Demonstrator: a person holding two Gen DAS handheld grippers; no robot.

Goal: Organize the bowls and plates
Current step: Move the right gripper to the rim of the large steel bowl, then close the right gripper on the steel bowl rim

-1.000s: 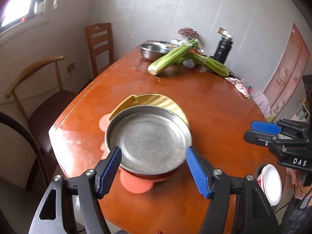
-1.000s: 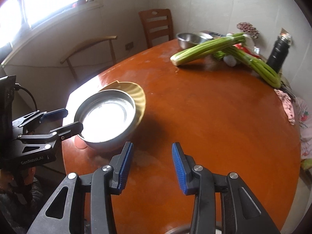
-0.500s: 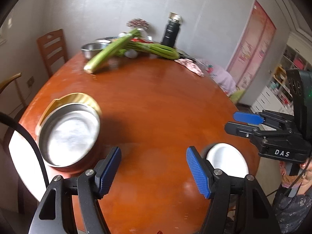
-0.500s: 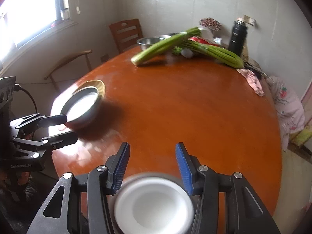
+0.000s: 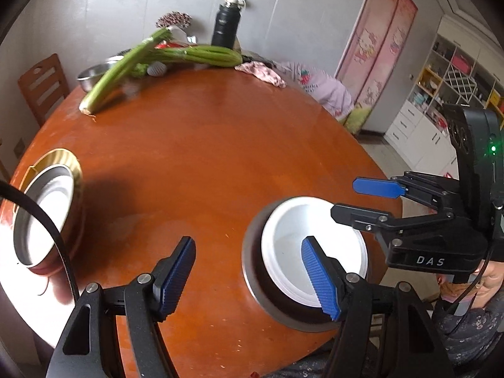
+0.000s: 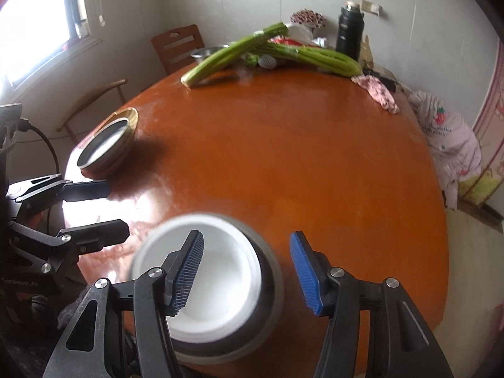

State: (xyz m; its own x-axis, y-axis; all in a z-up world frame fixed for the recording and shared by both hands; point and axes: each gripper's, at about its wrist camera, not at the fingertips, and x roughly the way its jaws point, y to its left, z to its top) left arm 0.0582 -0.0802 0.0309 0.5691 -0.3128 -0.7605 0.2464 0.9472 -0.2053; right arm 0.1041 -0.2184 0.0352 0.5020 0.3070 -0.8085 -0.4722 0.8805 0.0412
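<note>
On the tabletop (image 5: pixel 220 145) the bowl (image 5: pixel 302 252) sits in a metal dish (image 5: pixel 252 271) at the near edge, under my hand-held grippers. The stacked plates (image 5: pixel 41 208) sit at the left edge, well apart from it. Along the far edge lie celery stalks (image 5: pixel 126 63), a metal basin (image 5: pixel 91 75), a flask (image 5: pixel 225 28) and a cloth (image 5: pixel 261 74).

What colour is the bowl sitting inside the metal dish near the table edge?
White: the bowl is plain white inside the grey metal dish. The left wrist view shows it best.
</note>
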